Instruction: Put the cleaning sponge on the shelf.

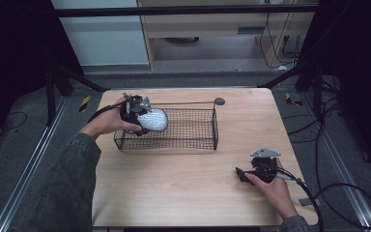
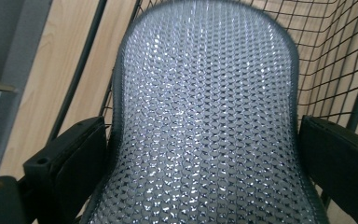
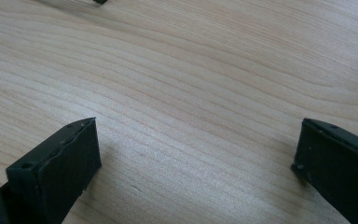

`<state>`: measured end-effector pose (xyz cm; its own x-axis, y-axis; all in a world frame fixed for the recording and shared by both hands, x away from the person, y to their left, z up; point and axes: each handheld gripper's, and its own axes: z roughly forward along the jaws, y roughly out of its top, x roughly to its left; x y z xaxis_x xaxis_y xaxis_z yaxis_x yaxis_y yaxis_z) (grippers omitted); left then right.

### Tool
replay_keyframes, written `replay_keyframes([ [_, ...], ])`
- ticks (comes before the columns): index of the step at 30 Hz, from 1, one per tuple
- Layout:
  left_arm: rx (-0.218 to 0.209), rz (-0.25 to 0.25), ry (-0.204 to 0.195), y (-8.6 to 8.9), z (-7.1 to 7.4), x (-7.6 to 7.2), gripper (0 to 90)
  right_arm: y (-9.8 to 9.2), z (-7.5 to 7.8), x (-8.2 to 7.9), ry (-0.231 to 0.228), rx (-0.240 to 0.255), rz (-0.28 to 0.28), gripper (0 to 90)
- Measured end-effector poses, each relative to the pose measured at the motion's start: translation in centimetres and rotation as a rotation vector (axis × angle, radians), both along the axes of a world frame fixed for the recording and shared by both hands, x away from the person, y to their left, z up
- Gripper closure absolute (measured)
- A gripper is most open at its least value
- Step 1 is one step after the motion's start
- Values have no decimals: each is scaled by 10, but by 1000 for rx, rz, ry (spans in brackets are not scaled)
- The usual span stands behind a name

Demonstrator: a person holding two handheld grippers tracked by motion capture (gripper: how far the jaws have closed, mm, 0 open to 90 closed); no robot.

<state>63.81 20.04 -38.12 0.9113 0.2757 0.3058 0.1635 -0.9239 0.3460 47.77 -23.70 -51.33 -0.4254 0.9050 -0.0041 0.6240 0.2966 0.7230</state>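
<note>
Nearest the person, the right gripper (image 1: 244,175) rests on the pale wood-grain table (image 1: 183,193), well apart from the wire basket (image 1: 193,130), jaws spread wide with nothing between them. Farther off, the left gripper (image 1: 136,116) pinches a silvery pouch (image 2: 205,121) of bubbled, mesh-like sheet with a dark sewn edge, held over the basket's left end. That soft, glossy skin could slide from the pads, or its edge could catch on the thin black wires.

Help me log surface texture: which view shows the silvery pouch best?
The left gripper view: the silvery pouch sits close between the jaws, its bubbled pattern sharp. The high view shows it small at the wire basket's left end.
</note>
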Motion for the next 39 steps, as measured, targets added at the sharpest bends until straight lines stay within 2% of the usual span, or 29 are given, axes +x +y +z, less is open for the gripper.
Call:
replay_keyframes([
  [9,-27,-8,9,-1,2,0,33,0,0,-1,5,7,-1,4],
  [19,-44,-1,-6,2,8,-3,38,0,0,-1,3,6,0,4],
  [25,-60,1,-19,5,16,-9,39,0,0,-1,4,6,0,4],
  [32,-113,43,-41,7,23,-19,46,0,1,-1,7,9,-2,4],
  [36,-137,87,-59,8,23,-27,48,0,0,-1,1,3,0,4],
  [39,-178,121,-69,8,23,-38,48,0,0,-1,1,3,-1,4],
])
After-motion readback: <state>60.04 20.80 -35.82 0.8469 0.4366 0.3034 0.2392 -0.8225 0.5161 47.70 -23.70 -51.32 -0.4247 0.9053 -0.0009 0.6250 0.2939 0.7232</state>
